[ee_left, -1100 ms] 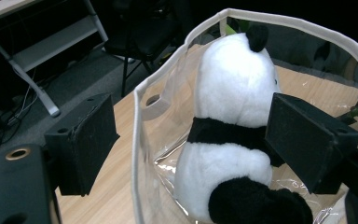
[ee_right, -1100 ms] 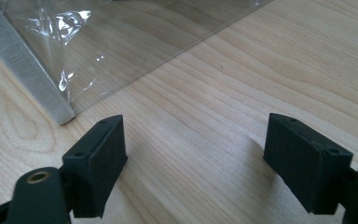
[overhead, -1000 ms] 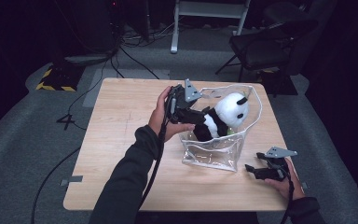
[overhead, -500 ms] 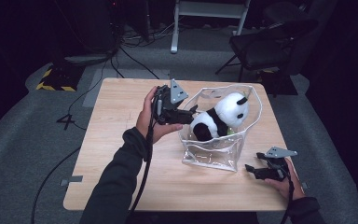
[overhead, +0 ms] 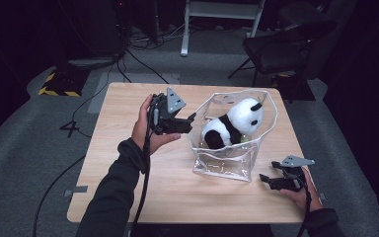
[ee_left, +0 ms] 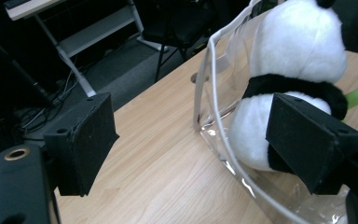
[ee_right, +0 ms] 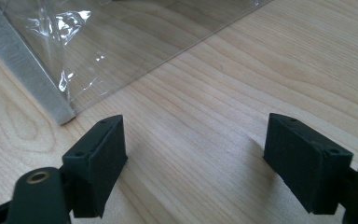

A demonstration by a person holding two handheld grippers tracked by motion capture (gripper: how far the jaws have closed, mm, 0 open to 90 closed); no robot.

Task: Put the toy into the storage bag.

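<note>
Both jaws stand wide apart, holding nothing. The left gripper (overhead: 191,123) waits beside the clear bag (overhead: 237,157), where the toy panda (overhead: 232,126) sits. I think closing the bag comes next; the right gripper (overhead: 265,178) rests near its corner.

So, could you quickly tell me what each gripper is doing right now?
Left gripper: open, empty, beside the bag.
Right gripper: open, empty, on the table.
</note>
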